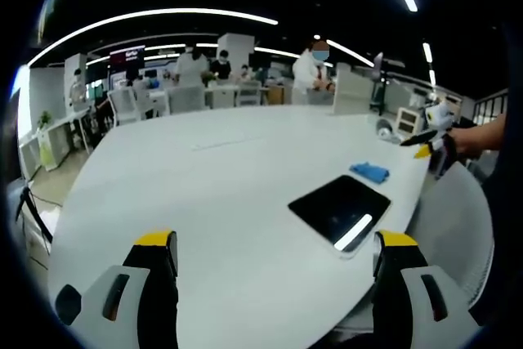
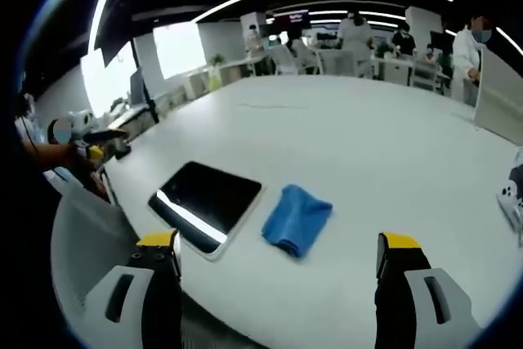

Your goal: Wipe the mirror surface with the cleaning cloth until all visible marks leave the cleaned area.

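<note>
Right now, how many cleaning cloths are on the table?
1. A single blue cloth lies folded on the white table, right beside the mirror, ahead of the open right tongs. Nothing on the tabletop appears to hide another.

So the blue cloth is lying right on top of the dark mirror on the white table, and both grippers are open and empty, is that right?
Not quite. The blue cloth lies on the white table beside the dark mirror, not on top of it, as the right gripper view shows. The rest holds: the left gripper and the right gripper are open and empty.
</note>
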